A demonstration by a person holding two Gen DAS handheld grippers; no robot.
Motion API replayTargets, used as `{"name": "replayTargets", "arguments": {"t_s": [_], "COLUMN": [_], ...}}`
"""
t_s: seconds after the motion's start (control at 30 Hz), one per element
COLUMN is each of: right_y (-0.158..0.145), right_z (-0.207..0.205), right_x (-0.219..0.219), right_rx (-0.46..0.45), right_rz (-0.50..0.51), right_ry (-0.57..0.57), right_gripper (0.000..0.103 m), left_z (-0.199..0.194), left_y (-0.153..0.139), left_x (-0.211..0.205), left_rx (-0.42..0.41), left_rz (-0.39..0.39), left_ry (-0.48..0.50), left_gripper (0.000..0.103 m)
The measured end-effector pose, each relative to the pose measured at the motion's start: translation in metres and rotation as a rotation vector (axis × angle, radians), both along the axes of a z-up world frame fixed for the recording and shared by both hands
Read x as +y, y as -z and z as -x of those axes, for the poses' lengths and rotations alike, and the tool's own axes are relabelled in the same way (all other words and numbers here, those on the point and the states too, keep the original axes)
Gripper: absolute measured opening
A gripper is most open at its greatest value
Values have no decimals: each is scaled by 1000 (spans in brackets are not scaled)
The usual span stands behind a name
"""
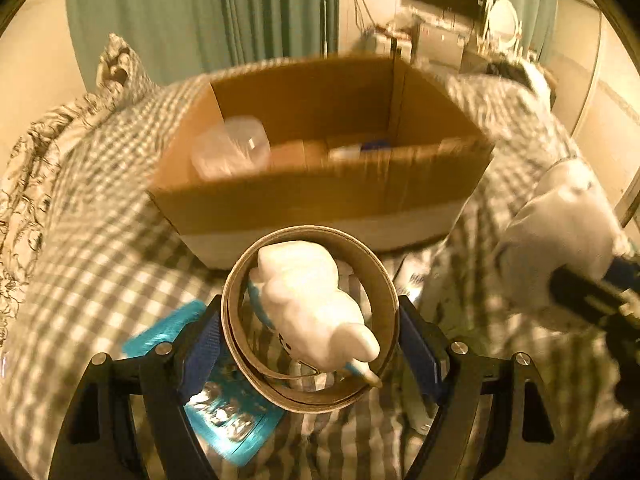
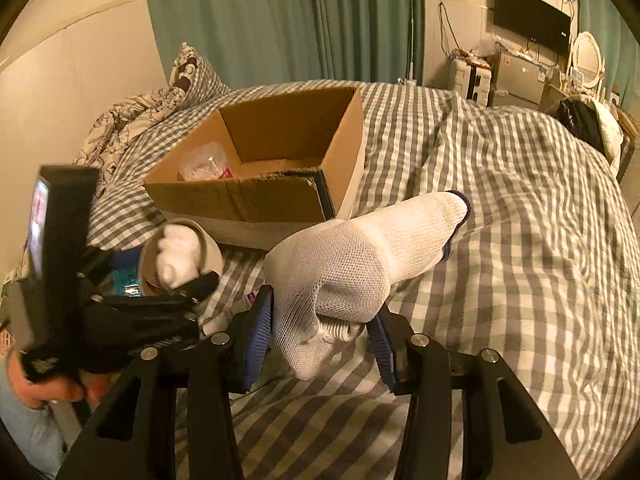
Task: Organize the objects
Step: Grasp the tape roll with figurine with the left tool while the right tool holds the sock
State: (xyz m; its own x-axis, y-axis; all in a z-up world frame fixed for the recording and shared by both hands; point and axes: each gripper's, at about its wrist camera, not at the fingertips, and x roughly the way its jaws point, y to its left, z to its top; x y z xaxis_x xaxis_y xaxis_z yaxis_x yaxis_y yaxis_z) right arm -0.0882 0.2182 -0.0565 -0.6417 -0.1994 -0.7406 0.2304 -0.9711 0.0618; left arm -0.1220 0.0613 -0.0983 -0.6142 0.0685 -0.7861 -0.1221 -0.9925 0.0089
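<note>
A bed covered in grey-and-white checked bedding carries everything here. On it sits an open cardboard box, its mouth facing up, with a clear plastic container and a few smaller items, too blurred to name, lying on its floor.

The box lies straight ahead of the left hand-held gripper and slightly above it in that view, just beyond the load. From the right hand-held gripper the box sits ahead and off to the left, farther away. The left side is therefore the nearer one, and its move is probably a short forward carry over the near wall of the box.

The right hand-held gripper is closed onto a white knitted glove, pinched at its bunched end; the glove's long axis runs forward and to the right, cuff pointing away from the box.

The left hand-held gripper clamps a roll of brown tape across its outer rim, the ring facing the camera. A small white figurine rests inside the ring, its length running from upper left to lower right; it could slip out if the ring tips.

Below the left hand-held gripper a teal blister pack lies on the bedding, not yet collected.
</note>
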Motion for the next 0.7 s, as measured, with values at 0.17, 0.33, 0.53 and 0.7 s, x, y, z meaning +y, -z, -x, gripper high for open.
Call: {"name": "replayTargets", "arguments": {"t_s": [0.17,0.33,0.53,0.7], "right_y": [-18,-32,-37,-30], "right_z": [-17,-29,-36,-33], "right_x": [-3,-5,-8,-15], "right_rx": [48,76,88,69], "right_rz": [-17,-24,-45,-45], "right_ry": [-3,4,2,-14], "right_gripper": [45,45,45,45], "left_z": [-8,-1,-10,1], "left_y": [-35,-4,-12,5], "left_x": [-14,-15,-36,-17], "left_rx": [41,-28,80,27], "left_rz": [-128,25,-171,-34], "left_ry": [43,-2,55,86], "left_gripper": [83,82,82,82]}}
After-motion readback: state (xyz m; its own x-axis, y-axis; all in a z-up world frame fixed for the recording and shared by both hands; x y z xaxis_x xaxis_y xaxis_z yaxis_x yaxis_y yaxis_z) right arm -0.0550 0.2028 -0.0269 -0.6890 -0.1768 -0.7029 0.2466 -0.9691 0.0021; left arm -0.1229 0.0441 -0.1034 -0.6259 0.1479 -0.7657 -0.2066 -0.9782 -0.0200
